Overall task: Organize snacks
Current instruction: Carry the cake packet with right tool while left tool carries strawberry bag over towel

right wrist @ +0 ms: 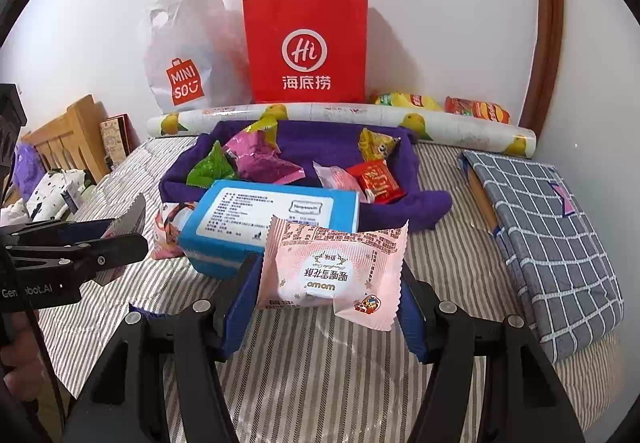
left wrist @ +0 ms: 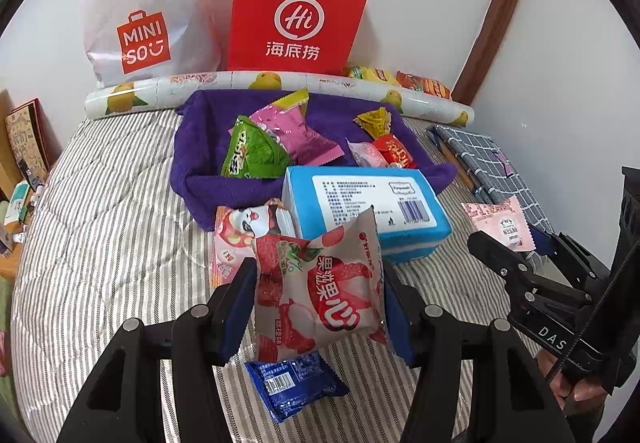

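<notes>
1. on the grey-and-white striped bed quilt [left wrist: 120,227], your left hand-held gripper [left wrist: 320,283] is clamped on a white-and-red lychee-print snack packet [left wrist: 324,291], held upright between its two blue-padded fingers [left wrist: 236,307], above the quilt.
2. just below that packet a small dark blue foil snack packet [left wrist: 294,383] lies flat on the quilt.
3. your right hand-held gripper [right wrist: 326,283] is closed on a pale pink snack packet [right wrist: 332,267] with printed text, raised over the quilt.
4. ahead of both grippers sits a purple cloth tray [left wrist: 196,167] on the bed; inside it lie a green snack packet [left wrist: 254,153], a magenta-pink snack packet [left wrist: 296,135], a yellow snack packet [left wrist: 376,121], a red snack packet [left wrist: 394,151] and a light pink wrapped snack [left wrist: 366,155].
5. a blue-and-white rectangular tissue pack [left wrist: 360,207] rests against the tray's near edge, with a pink-and-white cartoon-print snack packet [left wrist: 240,239] touching its left side.
6. behind the tray lies a rolled sheet printed with yellow fruit [left wrist: 280,87]; a red paper bag [left wrist: 298,15] and a white plastic bag with an orange logo [left wrist: 140,15] stand against the wall.
7. to the right a folded grey checked cloth [right wrist: 548,231] lies on the bed.
</notes>
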{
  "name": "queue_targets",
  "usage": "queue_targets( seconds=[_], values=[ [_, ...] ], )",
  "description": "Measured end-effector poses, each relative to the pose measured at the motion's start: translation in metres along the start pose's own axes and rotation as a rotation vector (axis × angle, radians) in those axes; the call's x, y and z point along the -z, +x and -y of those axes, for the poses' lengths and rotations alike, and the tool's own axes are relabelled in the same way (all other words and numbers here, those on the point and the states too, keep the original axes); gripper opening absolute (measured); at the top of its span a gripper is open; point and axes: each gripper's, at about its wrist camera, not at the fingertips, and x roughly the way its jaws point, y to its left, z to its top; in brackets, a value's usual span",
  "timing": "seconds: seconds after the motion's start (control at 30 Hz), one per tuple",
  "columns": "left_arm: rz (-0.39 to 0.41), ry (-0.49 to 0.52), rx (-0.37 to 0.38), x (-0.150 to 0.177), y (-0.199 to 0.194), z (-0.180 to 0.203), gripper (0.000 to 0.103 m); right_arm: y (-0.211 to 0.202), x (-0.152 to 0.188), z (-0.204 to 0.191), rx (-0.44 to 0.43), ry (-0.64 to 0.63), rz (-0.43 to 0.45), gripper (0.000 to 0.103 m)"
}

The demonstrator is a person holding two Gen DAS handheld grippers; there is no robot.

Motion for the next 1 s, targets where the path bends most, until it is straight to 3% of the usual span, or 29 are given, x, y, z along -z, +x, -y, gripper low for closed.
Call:
queue_targets(
  seconds=[0.67, 1.0],
  values=[
    [0.026, -0.002, 0.0, -0.059, -0.004, 0.006, 0.056, 0.003, -0.055, 0.011, 0.009, -0.018, 0.033, 0.062],
    [0.041, -0.029, -0.011, -0.086, 0.006, -0.01, 0.056, 0.021, -0.089, 0.015, -0.009, -0.026, 0.047, 0.063]
  ],
)
